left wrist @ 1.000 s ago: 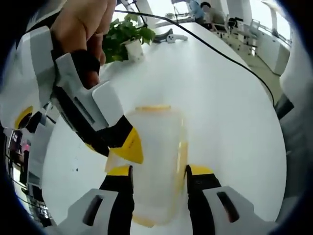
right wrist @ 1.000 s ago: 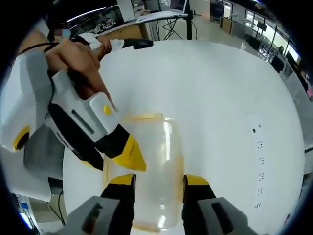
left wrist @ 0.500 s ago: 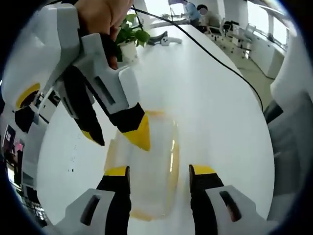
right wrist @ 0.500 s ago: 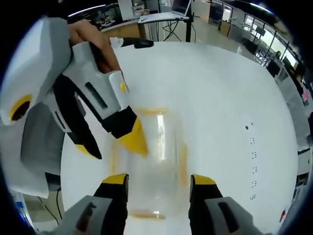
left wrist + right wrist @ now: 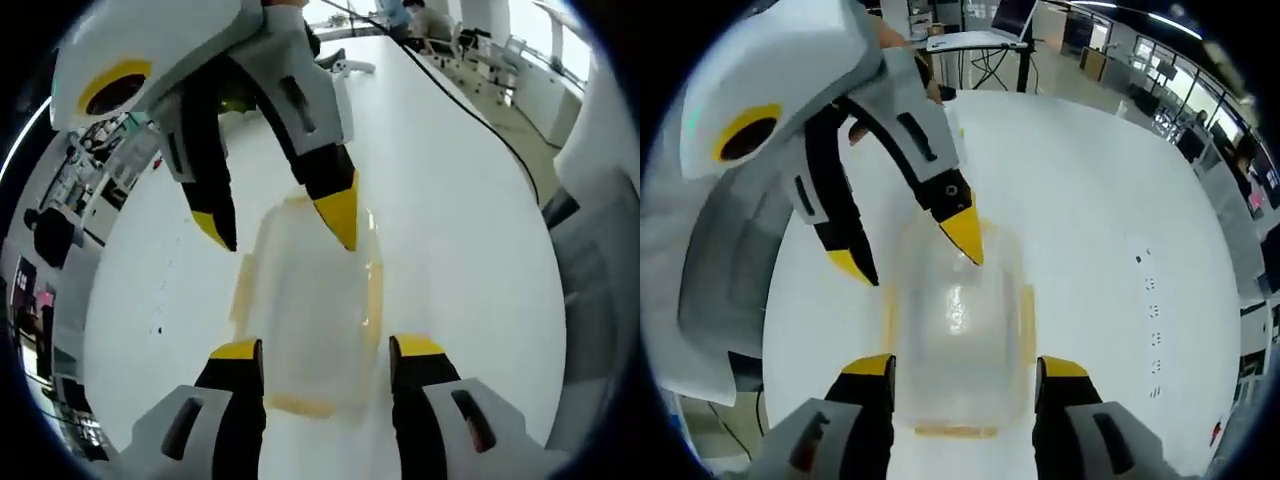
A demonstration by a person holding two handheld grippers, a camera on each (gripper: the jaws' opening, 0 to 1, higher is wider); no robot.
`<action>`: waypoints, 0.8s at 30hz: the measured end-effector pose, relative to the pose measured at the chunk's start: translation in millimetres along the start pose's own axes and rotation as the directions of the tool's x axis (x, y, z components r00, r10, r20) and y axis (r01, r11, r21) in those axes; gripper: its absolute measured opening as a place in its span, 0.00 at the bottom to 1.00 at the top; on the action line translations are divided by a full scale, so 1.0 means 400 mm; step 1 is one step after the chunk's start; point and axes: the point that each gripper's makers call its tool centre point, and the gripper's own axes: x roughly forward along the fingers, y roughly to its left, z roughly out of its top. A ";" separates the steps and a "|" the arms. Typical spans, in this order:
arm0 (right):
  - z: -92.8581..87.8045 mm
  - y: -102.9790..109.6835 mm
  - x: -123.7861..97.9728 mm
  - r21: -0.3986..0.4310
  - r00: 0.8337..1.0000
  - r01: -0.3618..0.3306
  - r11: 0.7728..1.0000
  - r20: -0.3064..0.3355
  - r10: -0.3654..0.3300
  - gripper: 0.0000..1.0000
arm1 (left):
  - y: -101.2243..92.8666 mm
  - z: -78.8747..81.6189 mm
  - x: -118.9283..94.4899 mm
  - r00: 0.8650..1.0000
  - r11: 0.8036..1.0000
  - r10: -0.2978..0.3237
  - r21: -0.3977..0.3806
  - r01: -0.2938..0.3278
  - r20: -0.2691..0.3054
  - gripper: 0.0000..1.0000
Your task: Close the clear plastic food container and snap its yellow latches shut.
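The container (image 5: 312, 315) lies in the lower middle of both views on the white tabletop (image 5: 450, 200), lid on, yellow latches (image 5: 1027, 322) along its sides. The left tool (image 5: 325, 352) and the right tool (image 5: 965, 368) both spread wide, empty, straddling it. A push off-centre could slide the light box instead of snapping a latch. No readable writing.

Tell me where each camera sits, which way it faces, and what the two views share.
Left gripper view: rides on the left tool, looking down along its open jaws at the clear container on the white table; the right tool reaches in from above.
Right gripper view: rides on the right tool, looking down over the container; the left tool enters from the upper left.
Shared: the container with yellow latches, the table, both open tools.
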 end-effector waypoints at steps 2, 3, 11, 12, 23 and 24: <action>-0.006 0.005 0.001 0.002 1.000 0.005 1.000 -0.004 -0.005 0.56 | 0.007 -0.005 -0.001 1.000 1.000 0.000 0.003 0.000 -0.004 0.49; -0.008 0.008 0.002 0.001 1.000 0.008 1.000 -0.005 -0.008 0.56 | 0.011 -0.008 -0.002 1.000 1.000 0.001 0.005 -0.001 -0.006 0.50; -0.028 0.019 0.002 -0.005 0.999 0.051 0.999 -0.006 -0.051 0.61 | 0.033 -0.030 0.000 0.999 1.000 0.004 0.017 -0.004 -0.035 0.55; -0.029 0.017 0.002 -0.008 0.998 0.066 0.998 0.001 -0.066 0.61 | 0.035 -0.032 0.001 0.999 1.000 0.001 0.018 -0.001 -0.036 0.56; -0.063 0.026 0.017 -0.004 0.995 0.100 0.995 0.001 -0.100 0.70 | 0.046 -0.043 0.023 0.998 0.999 0.000 0.050 0.003 -0.063 0.67; -0.064 0.025 0.019 -0.003 0.994 0.106 0.994 0.003 -0.106 0.71 | 0.047 -0.043 0.026 0.998 0.999 0.000 0.050 0.004 -0.063 0.68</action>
